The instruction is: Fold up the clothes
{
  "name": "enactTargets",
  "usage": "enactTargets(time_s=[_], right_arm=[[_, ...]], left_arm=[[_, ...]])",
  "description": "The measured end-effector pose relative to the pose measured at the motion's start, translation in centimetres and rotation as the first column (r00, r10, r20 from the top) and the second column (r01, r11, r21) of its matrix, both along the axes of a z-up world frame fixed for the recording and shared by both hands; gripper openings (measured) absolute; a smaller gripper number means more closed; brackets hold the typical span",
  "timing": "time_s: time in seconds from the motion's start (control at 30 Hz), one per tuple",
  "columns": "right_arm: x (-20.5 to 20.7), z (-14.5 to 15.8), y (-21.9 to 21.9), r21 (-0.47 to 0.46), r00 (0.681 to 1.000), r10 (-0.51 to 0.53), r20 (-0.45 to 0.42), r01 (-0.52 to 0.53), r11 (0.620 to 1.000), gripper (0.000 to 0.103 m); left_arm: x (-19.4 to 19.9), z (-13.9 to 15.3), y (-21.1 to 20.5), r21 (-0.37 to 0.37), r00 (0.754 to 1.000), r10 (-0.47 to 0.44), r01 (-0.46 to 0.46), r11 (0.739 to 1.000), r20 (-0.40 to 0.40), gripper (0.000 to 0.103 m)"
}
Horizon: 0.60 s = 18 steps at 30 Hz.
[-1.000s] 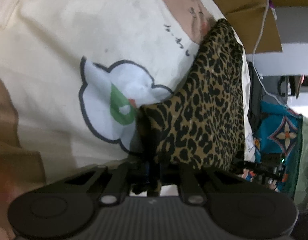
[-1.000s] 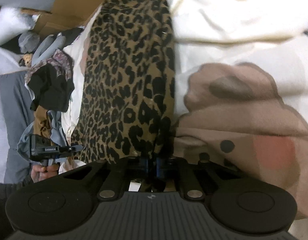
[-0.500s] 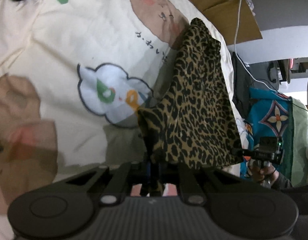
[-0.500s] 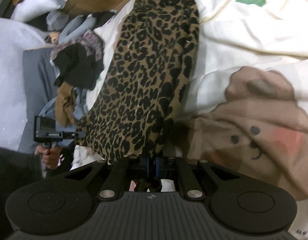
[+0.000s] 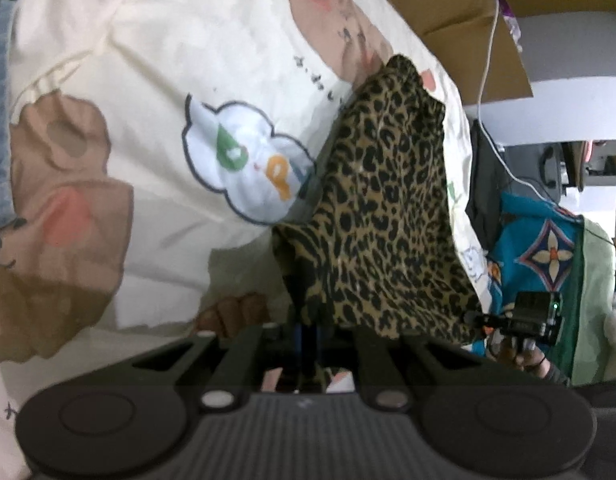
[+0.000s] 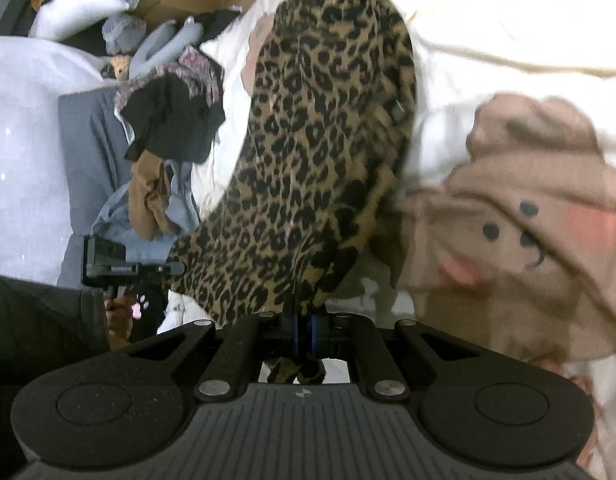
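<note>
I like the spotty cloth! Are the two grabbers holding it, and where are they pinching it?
Yes. The left gripper and right gripper are each shut on an edge of the leopard-print garment, at opposite ends, holding it over the cartoon bedsheet.

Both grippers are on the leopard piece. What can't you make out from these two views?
- Left wrist view: the left gripper fingertips' bite, buried in the leopard-print garment.
- Right wrist view: the right gripper bite likewise; garment type and far end are bunched.
- The clothes pile: separate items are indistinguishable.
</note>
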State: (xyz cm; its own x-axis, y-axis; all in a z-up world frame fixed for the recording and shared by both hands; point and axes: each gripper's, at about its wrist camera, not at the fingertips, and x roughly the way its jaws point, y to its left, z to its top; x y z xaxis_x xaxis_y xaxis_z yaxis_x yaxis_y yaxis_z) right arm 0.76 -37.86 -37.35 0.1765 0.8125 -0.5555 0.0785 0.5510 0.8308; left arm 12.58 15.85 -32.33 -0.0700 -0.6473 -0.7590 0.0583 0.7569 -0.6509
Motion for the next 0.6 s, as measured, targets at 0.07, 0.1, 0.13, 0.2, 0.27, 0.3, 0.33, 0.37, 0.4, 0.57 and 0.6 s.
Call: enactTargets(time_s=[0.07, 0.1, 0.13, 0.2, 0.27, 0.3, 0.33, 0.37, 0.4, 0.57, 0.6], right_arm=[[0.5, 0.4, -0.5, 0.012, 0.999, -0.038, 0.011, 0.038, 0.999, 0.004], [0.8, 0.6, -0.8, 0.014, 0.999, -0.048, 0.019, 0.048, 0.999, 0.004], [1.0, 0.8, -0.9, 0.010, 0.998, -0.051, 0.028, 0.051, 0.999, 0.004], [1.6, 1.1, -1.1, 0.004, 0.998, -0.056, 0.039, 0.056, 0.998, 0.004], [2.1, 1.1, -1.3, 0.006, 0.996, -0.070, 0.050, 0.070, 0.998, 0.004], [2.4, 1.2, -1.4, 0.007, 0.995, -0.081, 0.054, 0.080, 0.997, 0.004], [2.6, 1.3, -1.7, 0.010, 0.994, -0.095, 0.062, 0.094, 0.996, 0.004], [2.9, 1.4, -1.9, 0.013, 0.992, -0.109, 0.070, 0.108, 0.994, 0.004], [3.1, 1.5, -2.0, 0.015, 0.990, -0.120, 0.076, 0.119, 0.993, 0.004], [4.8, 2.2, -2.6, 0.016, 0.981, -0.160, 0.114, 0.159, 0.987, 0.004], [5.2, 2.2, -2.7, 0.015, 0.979, -0.167, 0.119, 0.166, 0.986, 0.004]], left_arm=[[0.6, 0.4, -0.2, -0.004, 1.000, 0.008, -0.007, 1.000, 0.020, 0.007], [0.9, 0.7, -0.3, -0.006, 0.999, 0.011, -0.011, 1.000, 0.030, 0.007], [1.2, 0.9, -0.3, -0.009, 0.999, 0.015, -0.015, 1.000, 0.040, 0.006], [1.8, 1.3, -0.5, -0.013, 0.998, 0.023, -0.022, 1.000, 0.060, 0.007], [2.4, 1.7, -0.7, -0.018, 0.996, 0.031, -0.029, 0.999, 0.079, 0.006], [2.7, 2.0, -0.8, -0.020, 0.995, 0.035, -0.033, 0.999, 0.089, 0.006], [3.0, 2.2, -0.9, -0.022, 0.994, 0.038, -0.036, 0.999, 0.099, 0.006], [3.3, 2.4, -1.0, -0.023, 0.993, 0.039, -0.037, 0.999, 0.109, 0.006], [3.6, 2.7, -1.2, -0.026, 0.992, 0.044, -0.041, 0.999, 0.120, 0.006], [5.2, 3.7, -2.0, -0.042, 0.983, 0.065, -0.058, 0.997, 0.171, 0.006], [5.6, 3.8, -2.2, -0.042, 0.981, 0.066, -0.059, 0.997, 0.181, 0.006]])
